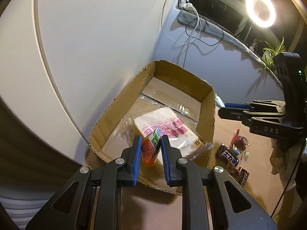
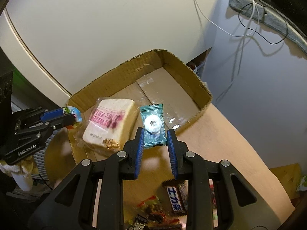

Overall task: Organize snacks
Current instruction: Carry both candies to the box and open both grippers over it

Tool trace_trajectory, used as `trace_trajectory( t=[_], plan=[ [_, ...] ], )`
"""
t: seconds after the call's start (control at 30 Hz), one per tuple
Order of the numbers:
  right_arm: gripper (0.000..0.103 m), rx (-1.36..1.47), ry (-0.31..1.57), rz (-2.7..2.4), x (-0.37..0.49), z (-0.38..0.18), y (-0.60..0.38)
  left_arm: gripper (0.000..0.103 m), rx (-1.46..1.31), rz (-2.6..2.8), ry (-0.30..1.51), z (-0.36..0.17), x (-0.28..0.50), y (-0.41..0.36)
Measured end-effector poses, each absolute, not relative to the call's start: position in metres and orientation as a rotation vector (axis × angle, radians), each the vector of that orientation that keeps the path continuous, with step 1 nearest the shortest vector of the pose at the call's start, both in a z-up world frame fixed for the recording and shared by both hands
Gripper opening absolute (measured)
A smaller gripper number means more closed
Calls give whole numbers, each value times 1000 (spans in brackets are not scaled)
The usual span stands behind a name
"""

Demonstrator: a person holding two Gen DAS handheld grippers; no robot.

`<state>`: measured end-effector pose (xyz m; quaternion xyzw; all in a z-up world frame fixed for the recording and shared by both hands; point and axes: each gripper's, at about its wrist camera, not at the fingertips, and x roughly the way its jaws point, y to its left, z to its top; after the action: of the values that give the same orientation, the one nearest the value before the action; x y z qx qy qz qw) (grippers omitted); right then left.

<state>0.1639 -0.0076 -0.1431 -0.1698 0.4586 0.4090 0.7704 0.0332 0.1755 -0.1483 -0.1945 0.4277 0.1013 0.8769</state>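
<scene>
An open cardboard box (image 1: 208,115) (image 2: 184,65) stands on the table with a wrapped slice of bread (image 1: 165,130) (image 2: 109,122) lying inside. My left gripper (image 1: 150,143) is shut on a small orange snack packet (image 1: 150,150) held over the box's near wall; the packet's end also shows in the right wrist view (image 2: 73,113). My right gripper (image 2: 155,136) is shut on a teal candy packet (image 2: 153,127) with a white ring inside, held over the box's near edge.
Loose snacks lie on the table by the box, among them chocolate bars (image 1: 230,159) (image 2: 175,197) and small wrapped sweets (image 2: 151,210). A white curved wall panel (image 1: 96,38) stands behind the box. Cables (image 1: 193,28) hang at the back, by a ring light (image 1: 261,9).
</scene>
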Motion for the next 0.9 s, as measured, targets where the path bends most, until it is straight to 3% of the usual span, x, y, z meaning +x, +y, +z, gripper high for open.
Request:
trace_trajectory(
  t=[0.27, 0.37, 0.4, 0.47, 0.57, 0.9],
  plan=[
    [25, -348, 1016, 893, 168, -148, 2, 23, -390, 223, 884, -146, 37, 175],
    [29, -342, 1011, 885, 170, -146, 4, 33, -395, 231, 882, -145, 38, 176],
    [33, -342, 1010, 880, 170, -146, 4, 40, -397, 234, 880, -145, 38, 177],
    [61, -336, 998, 865, 170, -144, 3, 43, -400, 235, 873, -144, 37, 177],
    [73, -320, 982, 864, 170, -140, 0, 45, -394, 236, 872, -143, 37, 177],
    [73, -300, 991, 831, 173, -137, -16, 46, -385, 221, 866, -140, 38, 171]
  ],
)
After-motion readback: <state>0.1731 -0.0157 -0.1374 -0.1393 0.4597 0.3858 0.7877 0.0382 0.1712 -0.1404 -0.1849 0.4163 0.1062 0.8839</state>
